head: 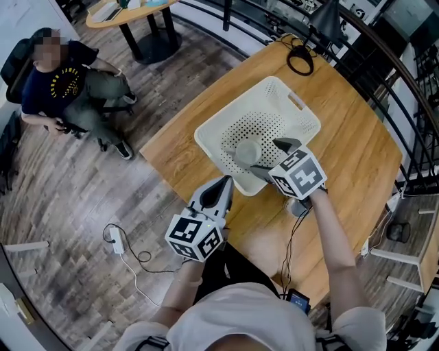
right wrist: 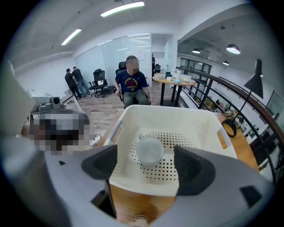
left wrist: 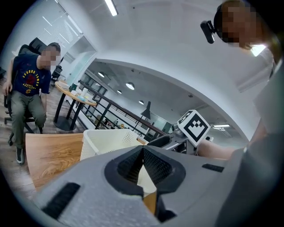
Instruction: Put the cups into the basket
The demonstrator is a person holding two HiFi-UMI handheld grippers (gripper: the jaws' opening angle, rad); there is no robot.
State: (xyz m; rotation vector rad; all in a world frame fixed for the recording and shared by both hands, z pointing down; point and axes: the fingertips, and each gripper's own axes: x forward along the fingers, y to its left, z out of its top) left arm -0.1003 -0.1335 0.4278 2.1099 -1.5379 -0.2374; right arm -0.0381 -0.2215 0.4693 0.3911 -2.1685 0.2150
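Observation:
A white perforated basket (head: 274,103) stands on the wooden table (head: 350,158). One pale cup (head: 247,151) sits upright on the basket's floor, also seen as the cup (right wrist: 150,150) in the basket (right wrist: 164,113). My right gripper (head: 273,156) hangs open over the basket's near rim, just beside the cup, and nothing is between its fingers (right wrist: 195,170). My left gripper (head: 223,186) is shut and empty, at the table's near edge just short of the basket (left wrist: 106,137). In the left gripper view its pads (left wrist: 155,166) meet in a point.
A small round object (right wrist: 135,220) lies on the table under my right gripper; I cannot tell what it is. A black cable coil (head: 300,60) rests at the table's far corner. A seated person (head: 62,82) and a round table (head: 130,10) are at the far left, and a railing (head: 384,48) runs at the right.

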